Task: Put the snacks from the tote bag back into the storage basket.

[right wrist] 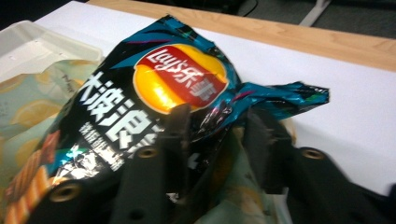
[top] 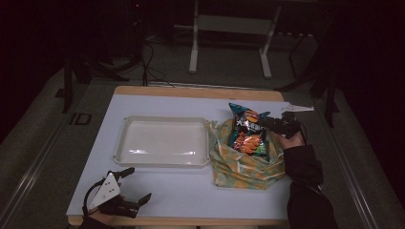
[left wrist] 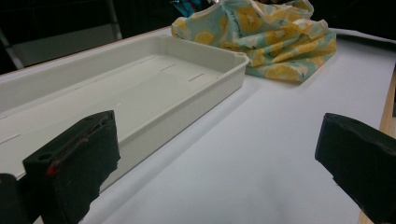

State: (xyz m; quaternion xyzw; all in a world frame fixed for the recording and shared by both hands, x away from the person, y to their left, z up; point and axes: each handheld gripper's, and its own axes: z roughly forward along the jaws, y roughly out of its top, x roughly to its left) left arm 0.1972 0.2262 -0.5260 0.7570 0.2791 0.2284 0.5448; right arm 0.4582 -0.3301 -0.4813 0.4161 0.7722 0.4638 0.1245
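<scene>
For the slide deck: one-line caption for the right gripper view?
Right gripper pinches a crinkled black-and-teal foil chip bag above the lemon-print cloth bag on the white table.

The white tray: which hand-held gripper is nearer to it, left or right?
Left. The left hand-held gripper rests open just off the white tray's near rim. The right hand-held gripper is past the tray's right end, shut on the chip bag.

Glossy crinkled foil crisp bag (right wrist: 154, 98), soft lemon-print cloth (left wrist: 271, 42), smooth cream tray (left wrist: 224, 79), probably plastic, matt white tabletop (top: 191, 191) edged in wood
</scene>
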